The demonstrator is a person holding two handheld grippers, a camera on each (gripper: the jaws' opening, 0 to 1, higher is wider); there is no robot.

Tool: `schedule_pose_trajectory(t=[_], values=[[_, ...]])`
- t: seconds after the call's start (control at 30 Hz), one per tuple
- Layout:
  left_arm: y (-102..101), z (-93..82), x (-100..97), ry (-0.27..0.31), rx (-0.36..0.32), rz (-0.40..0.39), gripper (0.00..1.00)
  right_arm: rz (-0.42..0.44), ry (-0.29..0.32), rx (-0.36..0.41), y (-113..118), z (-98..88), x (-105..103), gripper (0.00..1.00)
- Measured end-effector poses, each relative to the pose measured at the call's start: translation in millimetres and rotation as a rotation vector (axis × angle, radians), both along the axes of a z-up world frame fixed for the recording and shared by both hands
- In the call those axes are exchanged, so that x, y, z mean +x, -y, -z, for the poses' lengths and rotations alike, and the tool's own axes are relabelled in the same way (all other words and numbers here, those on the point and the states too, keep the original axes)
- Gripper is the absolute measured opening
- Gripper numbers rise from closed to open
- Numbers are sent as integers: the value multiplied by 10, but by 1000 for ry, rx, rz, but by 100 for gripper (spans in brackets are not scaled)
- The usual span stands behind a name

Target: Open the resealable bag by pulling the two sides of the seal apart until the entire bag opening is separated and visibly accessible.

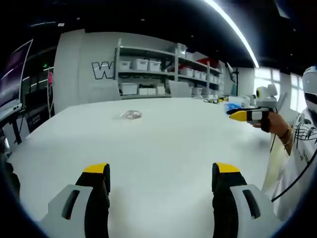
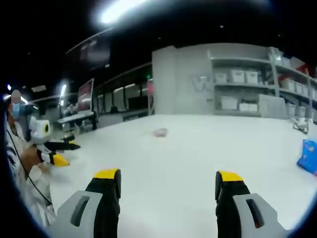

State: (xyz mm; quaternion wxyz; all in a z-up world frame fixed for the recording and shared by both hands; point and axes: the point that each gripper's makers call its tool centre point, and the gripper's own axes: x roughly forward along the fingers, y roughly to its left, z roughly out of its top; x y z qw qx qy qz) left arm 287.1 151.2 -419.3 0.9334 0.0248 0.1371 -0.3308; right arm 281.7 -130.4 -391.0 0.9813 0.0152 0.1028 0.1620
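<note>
A small clear resealable bag (image 1: 130,115) lies flat on the white table (image 1: 163,144), far ahead of both grippers and touched by neither. In the left gripper view my left gripper (image 1: 161,171) has its yellow-tipped jaws wide apart, with nothing between them. The right gripper (image 1: 237,115) comes in from the right in a person's hand, held above the table. In the right gripper view the bag (image 2: 160,132) is a small pale patch mid-table. My right gripper (image 2: 168,176) stands open and empty there. The left gripper (image 2: 68,153) shows at the left with its fingers apart.
Grey shelving with white bins (image 1: 148,74) stands behind the table. Small items (image 1: 218,99) lie at the table's far right, and a blue packet (image 2: 309,154) sits near the right edge. A person's white sleeve (image 1: 297,144) is at the right.
</note>
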Motion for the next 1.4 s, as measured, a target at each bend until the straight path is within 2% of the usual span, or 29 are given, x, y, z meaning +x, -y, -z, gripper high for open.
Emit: schedule_pose_trajectory(t=[0.2,1.07,1.4], values=[[-3,-46,4,14,-7,2,83,-6,2,1,-33,-13,-1,78],[12,-35,-7,8,-5,0,82,-50,-14,4,-169,44,20,74],[-45,-64,12,22,-7,-16,83,-61,-19,1,-230,59,37,73]])
